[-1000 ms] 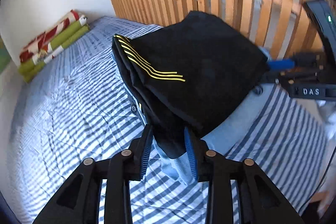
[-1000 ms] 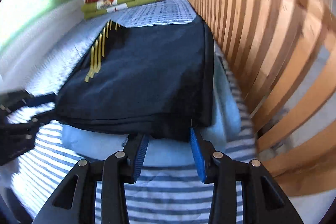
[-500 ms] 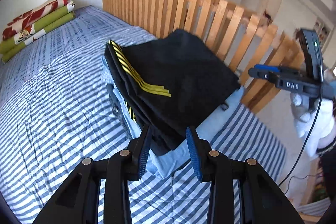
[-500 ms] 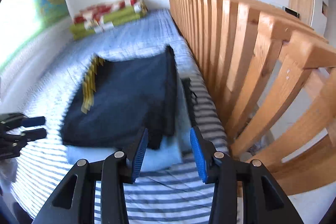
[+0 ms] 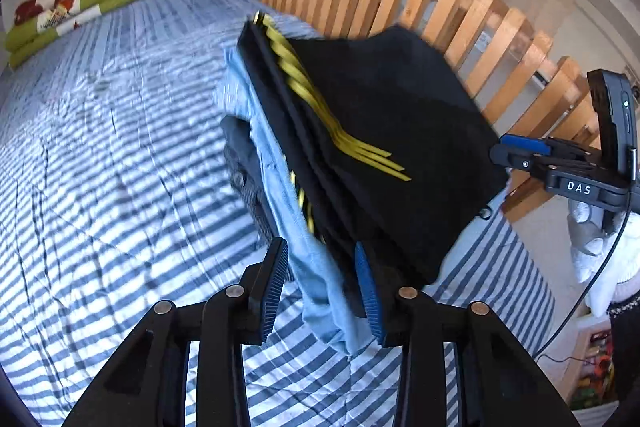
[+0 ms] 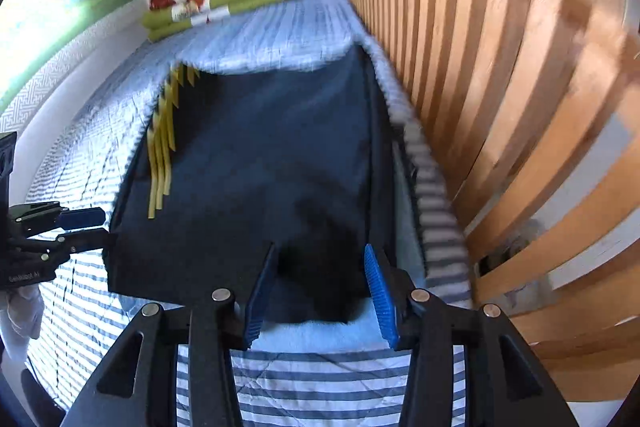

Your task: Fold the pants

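Folded black pants with yellow stripes lie on top of a stack on the bed, over a light blue garment and a dark grey one. My left gripper is open at the stack's near corner, with the blue cloth and the pants' edge between its fingers. In the right wrist view the black pants fill the middle. My right gripper is open, straddling their near edge above the blue garment. Each gripper shows in the other's view, the right gripper and the left gripper, at opposite sides of the stack.
A slatted wooden rail runs close along the stack's side. Folded green and red blankets sit at the bed's far end by the wall. The blue striped bedspread stretches to the left. A white-gloved hand holds the right gripper.
Half a second ago both grippers stood back from the stack; now both are in close again with its edges between their fingers. The jaws have stayed the same width throughout.
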`<state>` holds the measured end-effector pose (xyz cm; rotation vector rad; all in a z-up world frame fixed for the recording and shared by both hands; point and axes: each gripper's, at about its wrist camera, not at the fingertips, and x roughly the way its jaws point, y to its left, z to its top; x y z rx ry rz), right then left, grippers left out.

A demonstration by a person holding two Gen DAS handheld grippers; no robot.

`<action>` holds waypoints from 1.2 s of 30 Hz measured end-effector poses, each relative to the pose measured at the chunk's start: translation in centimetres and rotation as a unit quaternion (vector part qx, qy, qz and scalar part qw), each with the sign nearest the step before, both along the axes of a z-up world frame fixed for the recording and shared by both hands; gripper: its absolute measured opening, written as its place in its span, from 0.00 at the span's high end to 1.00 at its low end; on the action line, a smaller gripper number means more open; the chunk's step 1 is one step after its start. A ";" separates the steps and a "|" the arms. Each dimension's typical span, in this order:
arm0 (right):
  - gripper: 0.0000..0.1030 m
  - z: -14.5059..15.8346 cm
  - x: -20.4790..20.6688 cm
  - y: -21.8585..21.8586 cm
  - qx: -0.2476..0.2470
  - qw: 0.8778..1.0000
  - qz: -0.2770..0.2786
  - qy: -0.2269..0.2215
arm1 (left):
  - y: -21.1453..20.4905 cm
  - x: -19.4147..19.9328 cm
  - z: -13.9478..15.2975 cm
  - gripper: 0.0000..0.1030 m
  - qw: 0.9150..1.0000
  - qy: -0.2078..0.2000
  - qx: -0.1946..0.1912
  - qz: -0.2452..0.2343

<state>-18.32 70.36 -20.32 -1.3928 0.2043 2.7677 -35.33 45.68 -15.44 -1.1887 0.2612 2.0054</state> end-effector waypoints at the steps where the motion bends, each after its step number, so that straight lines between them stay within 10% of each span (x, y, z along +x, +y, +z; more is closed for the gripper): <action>1: 0.61 0.8 0.1 -0.2 0.000 1.000 0.003 0.011 | 0.0 0.1 0.9 0.64 1.000 0.014 0.005 0.003; 9: 0.59 1.7 -6.6 -3.0 0.036 0.997 0.000 0.065 | 6.2 0.6 1.0 0.64 0.999 0.031 0.010 -0.025; 13: 0.59 -0.9 -11.4 -1.3 -0.001 0.999 -0.033 -0.005 | 6.9 0.0 -2.9 0.64 1.000 -0.004 -0.014 -0.011; 21: 0.59 0.1 -6.8 -0.1 -0.002 0.995 -0.098 -0.007 | -0.9 1.7 -2.0 0.63 0.999 0.005 -0.029 0.023; 26: 0.58 1.5 -3.3 -4.6 -0.059 0.997 -0.031 0.031 | -6.1 3.9 0.7 0.63 0.998 0.043 -0.026 0.048; 32: 0.55 -2.5 -3.2 -11.9 0.042 0.997 0.009 -0.063 | -11.7 7.8 2.5 0.63 0.996 0.046 -0.027 0.073; 36: 0.55 -0.8 1.6 -13.8 -0.009 0.999 0.012 -0.052 | -16.3 12.4 5.1 0.59 0.993 0.060 -0.021 0.097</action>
